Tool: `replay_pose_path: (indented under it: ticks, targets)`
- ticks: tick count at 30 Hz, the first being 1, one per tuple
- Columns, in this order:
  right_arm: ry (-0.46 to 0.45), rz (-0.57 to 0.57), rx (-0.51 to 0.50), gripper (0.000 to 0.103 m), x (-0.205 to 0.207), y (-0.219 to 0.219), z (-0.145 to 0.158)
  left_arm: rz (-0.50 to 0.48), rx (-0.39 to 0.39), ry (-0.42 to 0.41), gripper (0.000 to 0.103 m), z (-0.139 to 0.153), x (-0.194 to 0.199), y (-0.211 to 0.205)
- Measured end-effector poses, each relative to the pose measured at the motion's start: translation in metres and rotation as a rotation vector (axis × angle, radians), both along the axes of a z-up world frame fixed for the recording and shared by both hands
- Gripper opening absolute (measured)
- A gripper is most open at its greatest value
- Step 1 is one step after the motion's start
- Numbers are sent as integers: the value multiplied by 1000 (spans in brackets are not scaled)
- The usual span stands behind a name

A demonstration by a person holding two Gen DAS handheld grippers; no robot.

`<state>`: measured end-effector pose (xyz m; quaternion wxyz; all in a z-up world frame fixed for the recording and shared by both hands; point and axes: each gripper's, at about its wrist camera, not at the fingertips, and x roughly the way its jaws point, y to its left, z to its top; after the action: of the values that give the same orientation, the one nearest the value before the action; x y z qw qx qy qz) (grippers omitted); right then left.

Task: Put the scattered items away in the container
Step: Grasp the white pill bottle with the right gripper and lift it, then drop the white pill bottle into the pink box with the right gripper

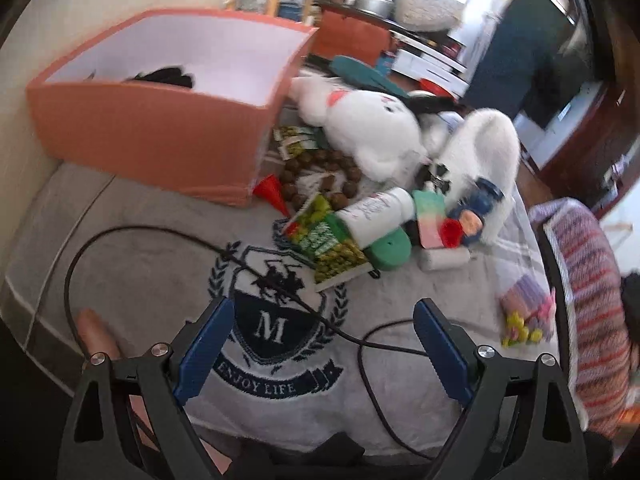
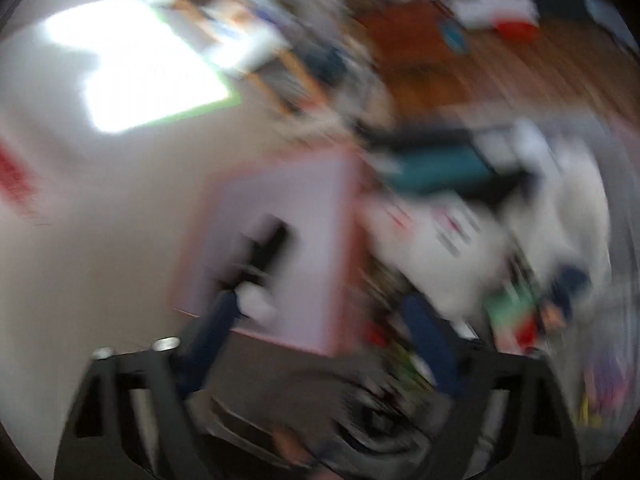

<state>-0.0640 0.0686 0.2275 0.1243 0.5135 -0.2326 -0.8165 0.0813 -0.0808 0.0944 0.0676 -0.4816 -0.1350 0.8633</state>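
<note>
Left wrist view: the left gripper (image 1: 324, 344) gapes wide, empty, above a crested towel (image 1: 276, 320). Ahead-left stands the orange bin (image 1: 160, 136), a dark item inside half hidden by its wall. Ahead-right the clutter lies: plush (image 1: 372, 128), beads (image 1: 320, 176), tube (image 1: 380, 216).

Right wrist view: heavily blurred. The right gripper (image 2: 320, 344) stands parted, nothing clearly between its fingers; the bin (image 2: 296, 248) lies just ahead.

Each black-framed claw (image 1: 324, 344) carries blue ridged pads (image 1: 206, 348) and silver screws.
</note>
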Motion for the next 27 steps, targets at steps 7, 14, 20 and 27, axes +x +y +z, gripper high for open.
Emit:
replay_pose_path:
  ticks: [7,14,20,27]
  targets:
    - [-325,-231,-255,71,11,54,-171,84,80,-74,92,-11,-6,-18]
    - [-314,-288,-346,42,12,56,-197,93,73,-89,92,-15,-8,-15]
    - [-238,-266,-336,42,25,63,-133,96,92,-89,92,-16,-6,-17]
    - [81,37,-429,47,-6,-47,55,85,108,-97,92,-17,-7,-20]
